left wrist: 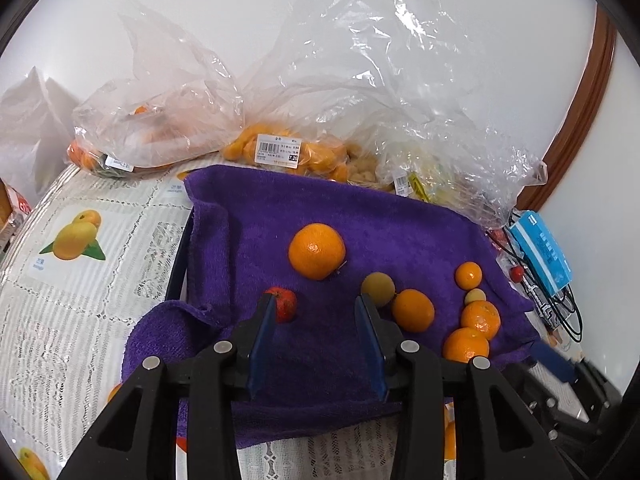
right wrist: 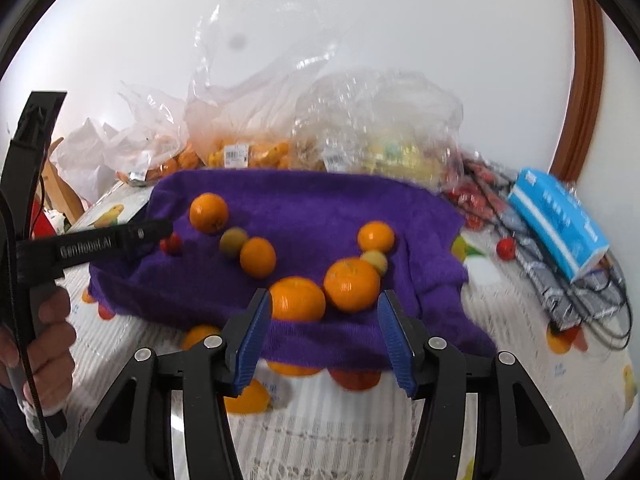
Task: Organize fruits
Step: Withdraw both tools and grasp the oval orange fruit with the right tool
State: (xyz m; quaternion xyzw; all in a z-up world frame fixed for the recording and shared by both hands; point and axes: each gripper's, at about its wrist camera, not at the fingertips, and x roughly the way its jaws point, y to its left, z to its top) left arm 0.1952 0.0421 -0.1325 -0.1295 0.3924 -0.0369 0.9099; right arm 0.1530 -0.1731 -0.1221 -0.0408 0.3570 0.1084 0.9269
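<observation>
My left claw point(left wrist: 316, 304) hangs empty and part-open beside the small red fruit point(left wrist: 285, 303); right claw point(right wrist: 322, 307), likewise empty, frames the oranges point(right wrist: 297, 298) (towel point(left wrist: 400, 220) stops rolling).

On the purple towel point(left wrist: 400, 220) I count five oranges: one large point(left wrist: 317, 251), one mid-sized point(left wrist: 413, 310), one small point(left wrist: 468, 275) and two touching at the near right edge point(left wrist: 480, 319) point(left wrist: 466, 345). I also see two small yellow-green fruits point(left wrist: 377, 289) point(left wrist: 475, 297) and one small red fruit point(left wrist: 285, 304) on it. Another red fruit point(right wrist: 506, 248) lies off the towel. Behind, I count one blue box point(right wrist: 556, 218), and the clear plastic bags point(left wrist: 160, 132) overlap too much to number.
</observation>
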